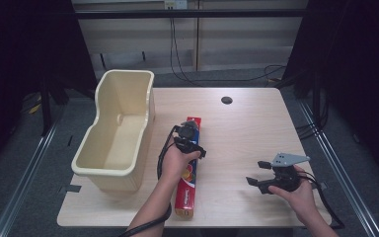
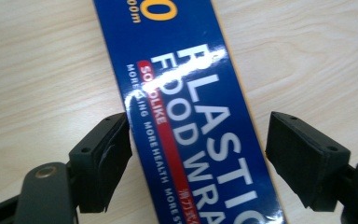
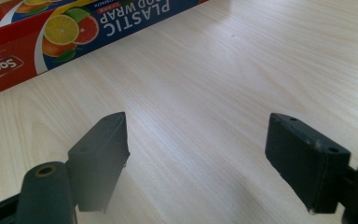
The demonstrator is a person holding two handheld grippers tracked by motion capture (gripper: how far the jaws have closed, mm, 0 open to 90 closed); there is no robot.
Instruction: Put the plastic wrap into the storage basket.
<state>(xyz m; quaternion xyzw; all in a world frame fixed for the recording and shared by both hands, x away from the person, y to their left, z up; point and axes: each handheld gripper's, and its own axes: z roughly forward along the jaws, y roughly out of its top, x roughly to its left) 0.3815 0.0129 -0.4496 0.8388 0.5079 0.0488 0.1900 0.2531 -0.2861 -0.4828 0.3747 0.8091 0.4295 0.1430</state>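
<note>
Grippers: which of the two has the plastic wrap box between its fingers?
The left gripper, over the middle of the table. Its fingers straddle the blue and red plastic wrap box. The right gripper has bare tabletop between its open fingers.

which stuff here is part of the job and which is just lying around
In the job:
- plastic food wrap box
- left hand-held gripper, jaws astride the box
- cream plastic tub, likely

Lying about:
- right hand-held gripper, open over bare table
</note>
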